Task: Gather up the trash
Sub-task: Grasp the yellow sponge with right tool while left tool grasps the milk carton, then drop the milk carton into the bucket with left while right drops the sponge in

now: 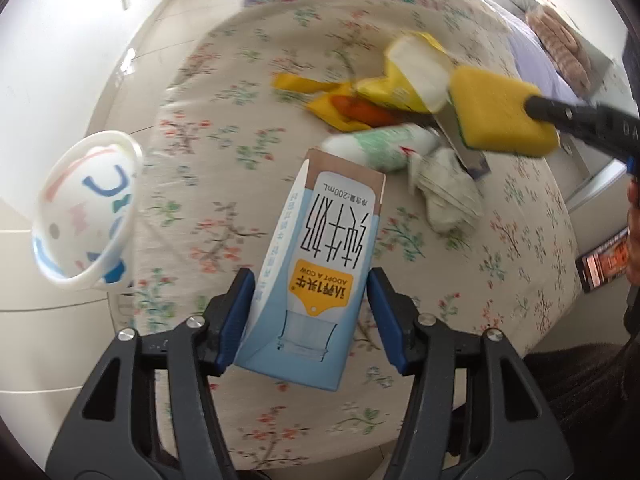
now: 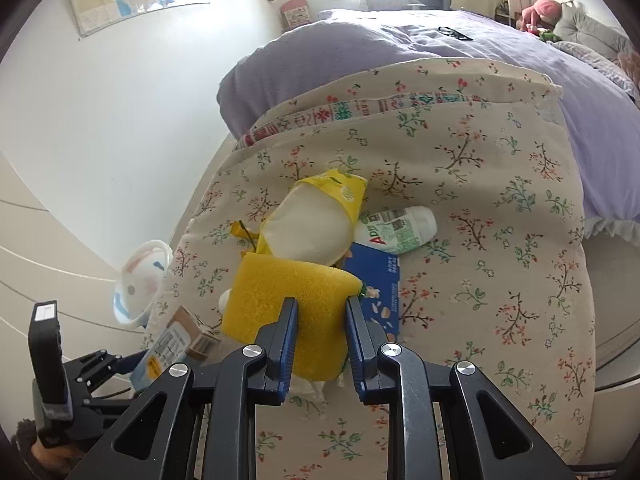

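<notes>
While both hand-held grippers are carrying trash over the bed (image 1: 224, 152), the job is reaching the bin without dropping either piece.

The bed, under its floral cover, is bearing the remaining pile at the far middle: a yellow wrapper (image 2: 320, 216), a blue packet (image 2: 380, 280), a white bottle (image 2: 400, 228) and a crumpled tissue (image 1: 444, 196). The small white bin (image 1: 88, 212) is hanging off the bed's left edge. The left hand-held gripper (image 1: 310, 316) is clamping a milk carton (image 1: 320, 264) near that bin; I judge it should be tilting over the rim before its jaws part. The right hand-held gripper (image 2: 322, 344) is squeezing a yellow sponge (image 2: 288, 312) above the pile, and should be waiting its turn, since the bin's mouth looks narrow.
</notes>
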The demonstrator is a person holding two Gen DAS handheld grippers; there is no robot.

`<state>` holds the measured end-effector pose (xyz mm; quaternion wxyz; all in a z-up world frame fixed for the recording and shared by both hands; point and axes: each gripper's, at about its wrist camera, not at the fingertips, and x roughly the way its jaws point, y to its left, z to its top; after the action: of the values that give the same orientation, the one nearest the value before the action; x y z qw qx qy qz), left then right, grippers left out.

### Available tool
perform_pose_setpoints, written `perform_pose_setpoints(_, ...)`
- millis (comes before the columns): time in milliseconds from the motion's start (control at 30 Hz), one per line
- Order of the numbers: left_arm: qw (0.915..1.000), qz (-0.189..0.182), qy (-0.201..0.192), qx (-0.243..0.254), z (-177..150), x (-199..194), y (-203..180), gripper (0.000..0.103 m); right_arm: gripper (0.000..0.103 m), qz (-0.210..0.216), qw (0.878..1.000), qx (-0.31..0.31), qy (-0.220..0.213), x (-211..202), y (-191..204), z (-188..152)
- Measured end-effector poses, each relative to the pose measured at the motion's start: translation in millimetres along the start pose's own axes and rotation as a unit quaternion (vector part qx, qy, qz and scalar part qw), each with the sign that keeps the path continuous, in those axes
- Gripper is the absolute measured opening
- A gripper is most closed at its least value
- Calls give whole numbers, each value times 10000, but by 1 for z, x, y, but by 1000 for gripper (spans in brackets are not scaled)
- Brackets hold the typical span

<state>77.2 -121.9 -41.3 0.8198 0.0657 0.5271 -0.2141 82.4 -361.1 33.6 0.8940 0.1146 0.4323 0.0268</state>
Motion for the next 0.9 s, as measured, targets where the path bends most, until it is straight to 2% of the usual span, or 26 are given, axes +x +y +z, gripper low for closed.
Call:
perform_pose_setpoints(467,9961,194,-359,-789,1,-26,72,60,24,268,9994,-212,33,19,44,10)
perform_pose_setpoints(900,9858,481,-661,-1464,0,-44,142,60,24,549,9972,-508,84,49,107,17)
